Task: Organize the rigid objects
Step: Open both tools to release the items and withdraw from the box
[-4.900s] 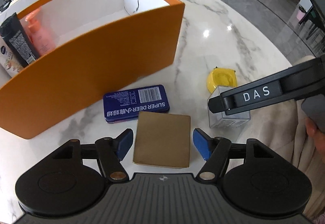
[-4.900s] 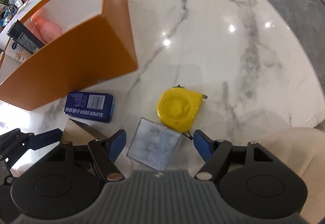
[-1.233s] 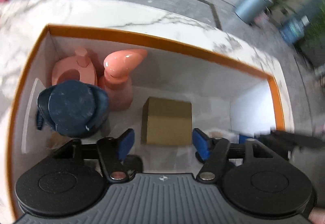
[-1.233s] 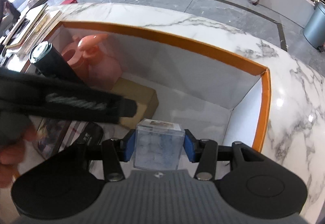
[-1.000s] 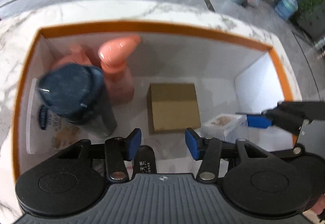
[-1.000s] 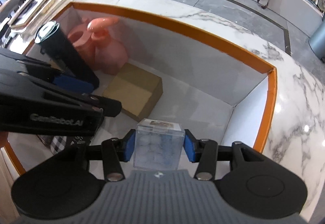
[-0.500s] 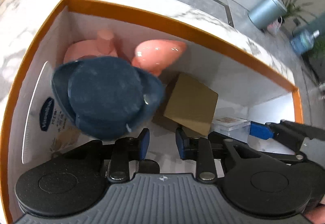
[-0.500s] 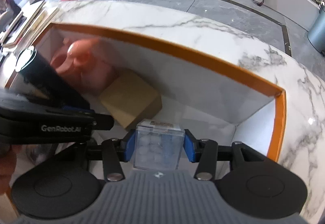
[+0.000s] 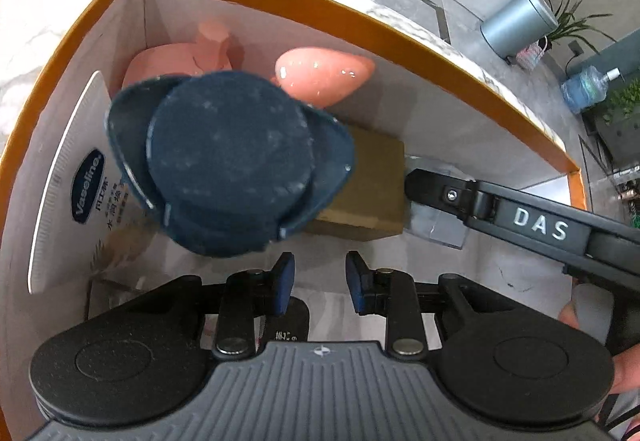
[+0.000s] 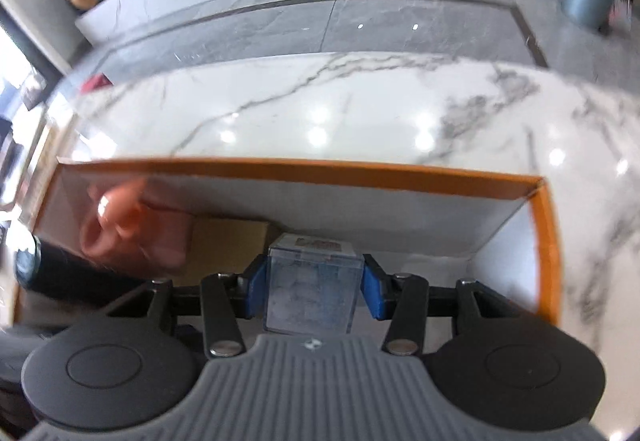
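Clear plastic cube [image 10: 310, 291] sits clamped in right claw [image 10: 312, 287] inside orange box [image 10: 304, 173].

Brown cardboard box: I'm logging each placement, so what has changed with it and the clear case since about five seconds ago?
The brown cardboard box went from the table into the orange bin; the left gripper has let it go. The right gripper picked up the clear case and brought it into the bin, still clamped. The pink bottles stayed put.
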`<state>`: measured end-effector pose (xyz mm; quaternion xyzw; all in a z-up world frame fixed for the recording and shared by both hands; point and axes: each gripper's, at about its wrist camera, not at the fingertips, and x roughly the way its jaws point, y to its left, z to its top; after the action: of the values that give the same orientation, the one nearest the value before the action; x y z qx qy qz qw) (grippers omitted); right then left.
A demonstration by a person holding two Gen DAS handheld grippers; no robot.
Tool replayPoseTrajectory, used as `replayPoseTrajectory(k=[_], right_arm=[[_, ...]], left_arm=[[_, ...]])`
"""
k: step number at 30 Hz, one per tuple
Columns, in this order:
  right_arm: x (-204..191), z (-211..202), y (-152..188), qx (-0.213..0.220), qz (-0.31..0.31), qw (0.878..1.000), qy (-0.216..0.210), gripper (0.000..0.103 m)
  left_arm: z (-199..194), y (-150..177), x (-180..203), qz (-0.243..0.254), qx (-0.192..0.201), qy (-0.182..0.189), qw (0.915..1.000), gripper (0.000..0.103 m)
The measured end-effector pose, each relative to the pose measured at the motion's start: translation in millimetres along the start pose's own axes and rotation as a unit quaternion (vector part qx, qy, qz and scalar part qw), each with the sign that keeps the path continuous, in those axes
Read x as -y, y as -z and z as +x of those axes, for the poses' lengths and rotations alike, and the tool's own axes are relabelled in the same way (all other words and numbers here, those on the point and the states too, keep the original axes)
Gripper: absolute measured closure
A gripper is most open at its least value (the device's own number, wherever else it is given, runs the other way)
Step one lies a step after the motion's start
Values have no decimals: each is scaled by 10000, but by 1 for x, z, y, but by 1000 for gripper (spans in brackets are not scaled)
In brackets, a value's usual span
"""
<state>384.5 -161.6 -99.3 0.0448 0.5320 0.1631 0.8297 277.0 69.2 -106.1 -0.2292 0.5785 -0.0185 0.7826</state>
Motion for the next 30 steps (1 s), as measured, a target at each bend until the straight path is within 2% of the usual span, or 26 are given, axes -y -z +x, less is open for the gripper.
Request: replayPoseTrajectory(k=[6,11,20,24,30], right_arm=[[-8,6,5,12,-126,9998,184,52],[2,1,4,82,18,9999,107,51],[0,-33,15,338,-48,9994,86,50],[0,-66,31,669,6,9978,17,50],[1,-127,74,1584,-15,9874,68,50]], left_arm=[[-2,-1,2,64,83,-43,9999,69],[4,-5,12,208,110,-140,9996,69],[-15,5,40,548,369,-288,9974,69],[-41,21,65,1106,847,-302,9898,69],[-85,55,88,1609,1362,170,9774,69]])
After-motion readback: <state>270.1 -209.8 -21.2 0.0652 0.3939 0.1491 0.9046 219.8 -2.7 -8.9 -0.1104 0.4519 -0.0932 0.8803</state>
